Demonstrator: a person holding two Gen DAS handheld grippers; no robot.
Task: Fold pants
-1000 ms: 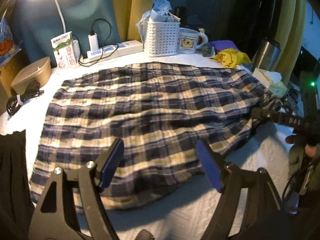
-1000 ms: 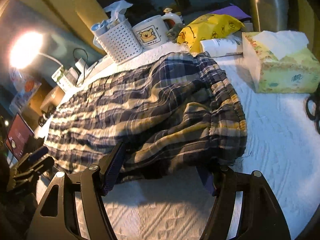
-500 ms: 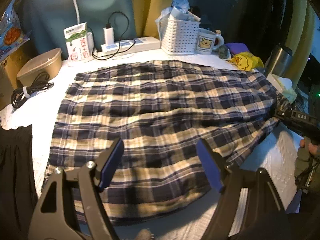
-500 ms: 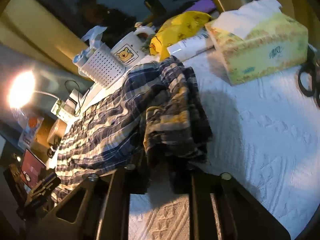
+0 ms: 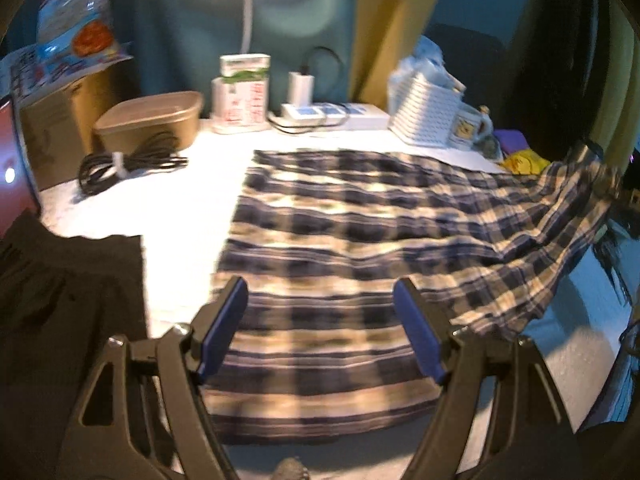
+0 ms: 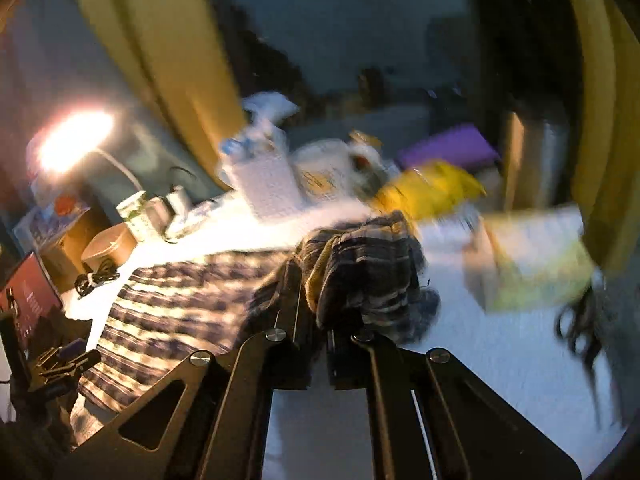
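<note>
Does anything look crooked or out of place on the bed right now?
Only the plaid pants: their right end is bunched and lifted off the white cover, pinched in the shut right tongs, while the rest lies flat. The open left tongs hover over the near edge. Nothing looks spilled or damaged.

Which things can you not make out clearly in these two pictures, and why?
- Mug print: right wrist view, motion blur.
- Milk carton text: left wrist view, blurred and too small.
- Plaid pants waistband: bunched in the shut right hand-held gripper, so the pinched part is hidden.
- Black garment: left wrist view, cut off by the left edge.
- Left hand-held gripper: open, above the pants; contact is unclear.
</note>
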